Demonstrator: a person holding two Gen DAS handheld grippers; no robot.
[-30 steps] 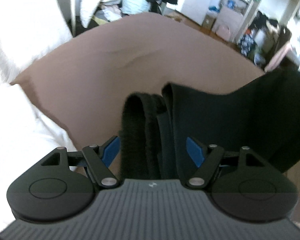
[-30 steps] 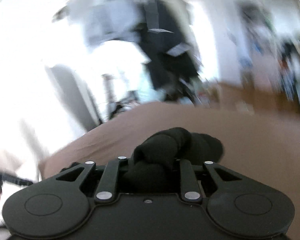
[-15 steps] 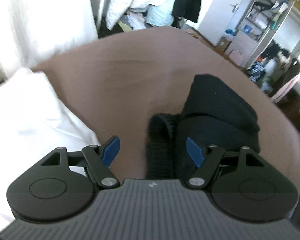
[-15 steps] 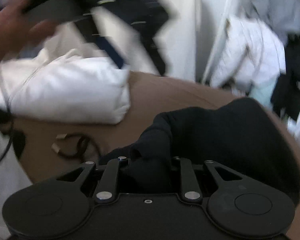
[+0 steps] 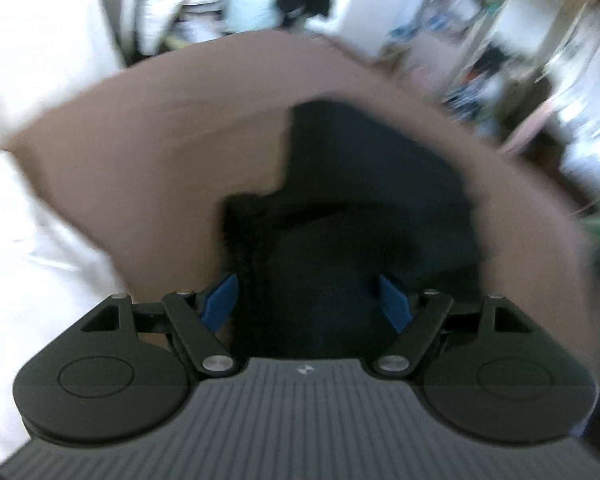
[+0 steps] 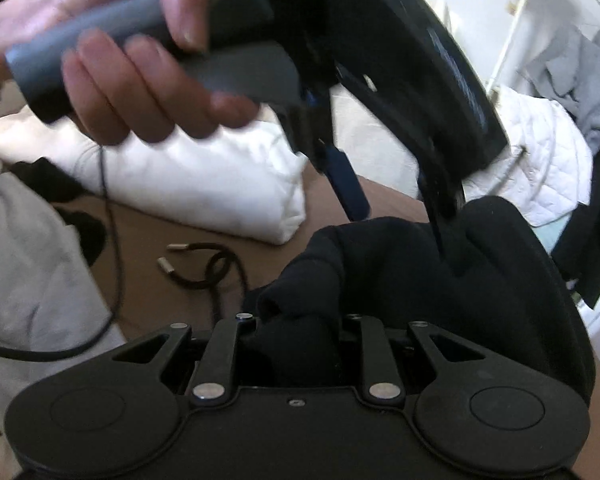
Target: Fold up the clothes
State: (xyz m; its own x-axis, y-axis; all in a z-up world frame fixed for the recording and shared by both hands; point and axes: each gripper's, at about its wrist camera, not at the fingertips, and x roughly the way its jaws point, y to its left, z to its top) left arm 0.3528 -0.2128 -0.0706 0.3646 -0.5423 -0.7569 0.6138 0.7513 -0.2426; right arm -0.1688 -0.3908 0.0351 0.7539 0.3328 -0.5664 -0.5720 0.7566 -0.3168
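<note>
A black garment (image 5: 364, 208) lies bunched on the brown bed surface (image 5: 172, 140). In the left wrist view, my left gripper (image 5: 310, 300) is open, its blue pads (image 5: 220, 300) either side of the cloth. In the right wrist view, my right gripper (image 6: 300, 344) is shut on a fold of the black garment (image 6: 400, 272). The left gripper (image 6: 396, 208) comes down from above, held by a hand (image 6: 132, 60), its blue pad (image 6: 348, 184) at the cloth's top.
A folded white garment (image 6: 188, 176) lies behind the black one. A dark cord with metal tips (image 6: 204, 264) lies on the bed. White bedding (image 5: 28, 248) sits at the left. Cluttered shelves (image 5: 500, 32) and hanging clothes (image 6: 580, 72) stand beyond the bed.
The black garment has been gathered into a more compact bundle. The right wrist view has swung round, and the left gripper has come into it, down onto the garment.
</note>
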